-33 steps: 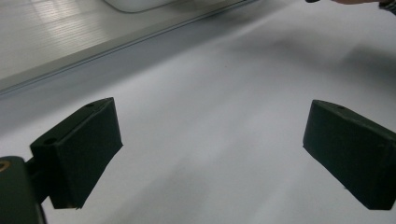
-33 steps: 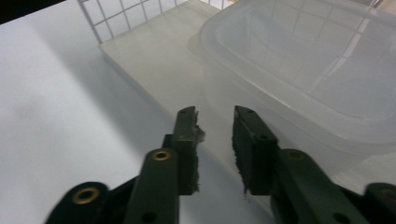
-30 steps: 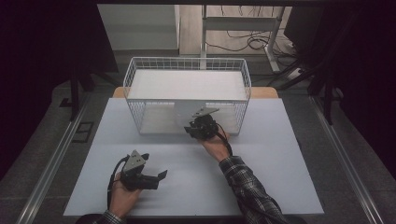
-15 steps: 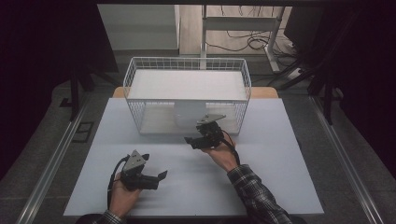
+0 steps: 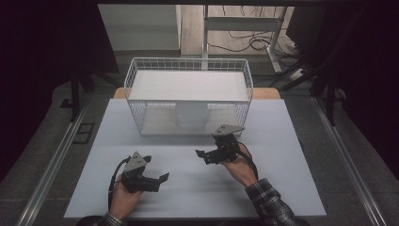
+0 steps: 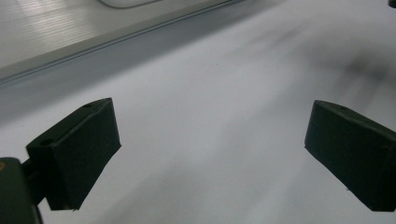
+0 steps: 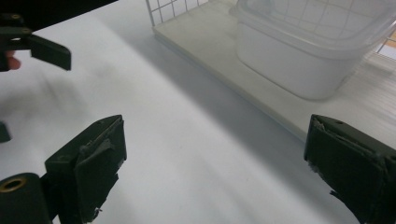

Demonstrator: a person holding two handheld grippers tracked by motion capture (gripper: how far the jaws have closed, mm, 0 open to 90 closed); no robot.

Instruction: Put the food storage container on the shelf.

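Note:
A white plastic container (image 5: 190, 115) (image 7: 303, 51) stands on the bottom board beneath a white wire rack (image 5: 188, 89) at the back of the table. My right gripper (image 5: 203, 157) (image 7: 215, 172) is in front of the rack, apart from the container, and points left. Its jaws have just been opening and stand open with nothing between them. My left gripper (image 5: 161, 180) (image 6: 210, 154) rests near the front left, open over bare table, and points right. It appears again in the right gripper view as the left gripper (image 7: 42, 46) at the upper left.
The pale table top (image 5: 282, 188) runs out to edges at the front and both sides. The rack's bottom board (image 7: 224, 60) makes a low step in front of the container. Dark floor, cables and table legs lie behind the rack.
My right gripper has drawn back from the rack's front toward the near side and turned leftward, and its jaws have spread wider. The left gripper has not moved.

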